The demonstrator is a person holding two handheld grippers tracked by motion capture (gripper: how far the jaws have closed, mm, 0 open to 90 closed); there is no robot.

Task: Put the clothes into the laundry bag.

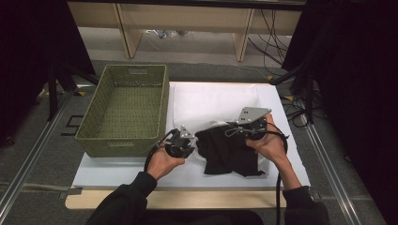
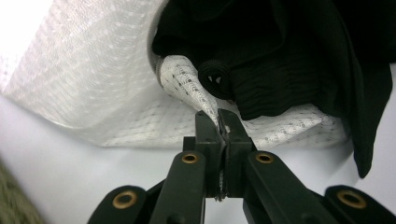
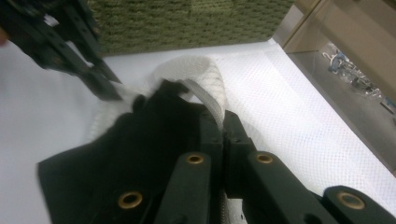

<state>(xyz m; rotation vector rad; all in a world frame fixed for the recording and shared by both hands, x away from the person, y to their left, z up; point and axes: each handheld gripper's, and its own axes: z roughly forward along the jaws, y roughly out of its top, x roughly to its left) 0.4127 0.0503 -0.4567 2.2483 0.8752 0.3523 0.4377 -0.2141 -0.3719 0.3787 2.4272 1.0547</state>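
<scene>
Pinching mesh bag (image 2: pixel 116 93) rim, both grippers.

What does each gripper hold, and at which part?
Both hold the white mesh bag by its opening edge: left gripper at one side, right gripper at another.

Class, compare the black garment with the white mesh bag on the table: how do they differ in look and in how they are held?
The black garment is dark and opaque; the white mesh bag is pale and see-through, dotted with holes. The garment lies bunched at the bag's open end, while the bag spreads flat toward the far side of the table. Neither jaw pair grips the garment; the left gripper and right gripper each pinch the bag's edge. Both are soft fabric.
</scene>
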